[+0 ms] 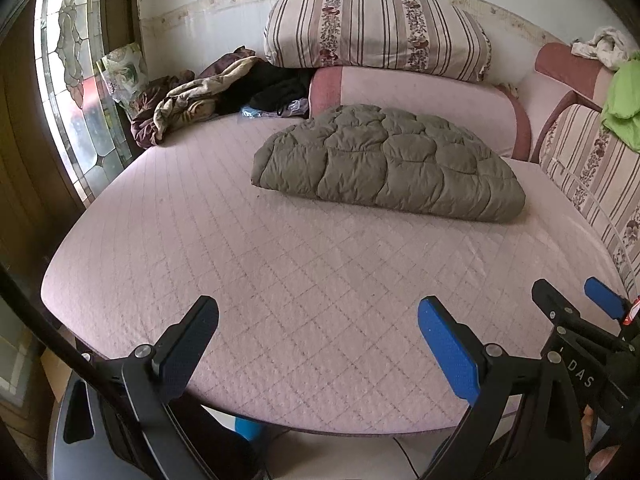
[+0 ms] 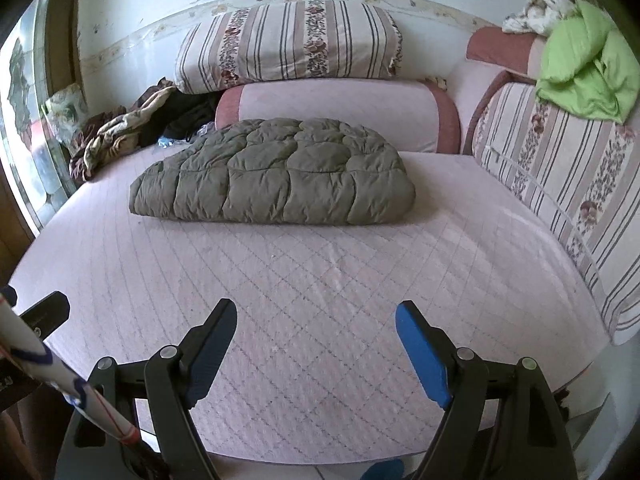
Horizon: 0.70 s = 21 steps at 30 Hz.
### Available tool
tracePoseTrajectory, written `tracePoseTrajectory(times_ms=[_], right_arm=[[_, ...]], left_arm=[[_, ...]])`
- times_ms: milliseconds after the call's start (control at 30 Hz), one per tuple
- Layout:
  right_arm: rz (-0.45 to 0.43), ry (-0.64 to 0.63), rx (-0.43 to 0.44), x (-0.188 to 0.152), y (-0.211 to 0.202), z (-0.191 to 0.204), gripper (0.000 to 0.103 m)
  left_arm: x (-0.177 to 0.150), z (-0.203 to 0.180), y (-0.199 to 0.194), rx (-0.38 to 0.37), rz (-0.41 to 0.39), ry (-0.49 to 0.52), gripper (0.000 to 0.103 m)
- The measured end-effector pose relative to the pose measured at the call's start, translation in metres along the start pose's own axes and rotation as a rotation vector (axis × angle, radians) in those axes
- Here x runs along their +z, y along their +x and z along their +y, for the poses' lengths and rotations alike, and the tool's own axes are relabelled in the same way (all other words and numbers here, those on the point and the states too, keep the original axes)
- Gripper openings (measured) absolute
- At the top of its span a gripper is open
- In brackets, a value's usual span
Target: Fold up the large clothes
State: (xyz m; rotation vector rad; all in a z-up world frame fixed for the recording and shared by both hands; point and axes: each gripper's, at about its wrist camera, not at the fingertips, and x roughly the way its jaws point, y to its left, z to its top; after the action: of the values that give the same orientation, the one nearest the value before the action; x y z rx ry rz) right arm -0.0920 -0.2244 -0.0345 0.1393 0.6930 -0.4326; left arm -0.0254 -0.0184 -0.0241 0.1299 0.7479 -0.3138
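An olive-green quilted puffer coat (image 1: 390, 162) lies folded into a compact bundle on the far half of the pink quilted bed (image 1: 248, 272); it also shows in the right wrist view (image 2: 276, 174). My left gripper (image 1: 318, 320) is open and empty, over the bed's near edge, well short of the coat. My right gripper (image 2: 316, 324) is open and empty, also over the near edge. The right gripper also shows at the right of the left wrist view (image 1: 572, 300).
Striped floral bedding (image 1: 376, 32) sits on a pink bolster (image 1: 424, 100) behind the coat. Crumpled brown and black clothes (image 1: 208, 96) lie at the back left by a stained-glass window (image 1: 76, 92). A green garment (image 2: 588, 68) lies on striped bedding (image 2: 560, 176) at the right.
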Motion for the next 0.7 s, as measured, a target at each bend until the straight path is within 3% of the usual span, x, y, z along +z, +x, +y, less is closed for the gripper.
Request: tracePoseTrajectory(times_ms=[233, 700], right_arm=[[-0.009, -0.041, -0.041, 0.000, -0.002, 0.009, 0.086], [0.061, -0.023, -0.112, -0.007, 0.012, 0.004, 0.087]], left_arm=[[-0.001, 0.002, 0.000, 0.003, 0.004, 0.001, 0.100], [-0.009, 0.005, 0.014, -0.026, 0.085, -0.010, 0.100]])
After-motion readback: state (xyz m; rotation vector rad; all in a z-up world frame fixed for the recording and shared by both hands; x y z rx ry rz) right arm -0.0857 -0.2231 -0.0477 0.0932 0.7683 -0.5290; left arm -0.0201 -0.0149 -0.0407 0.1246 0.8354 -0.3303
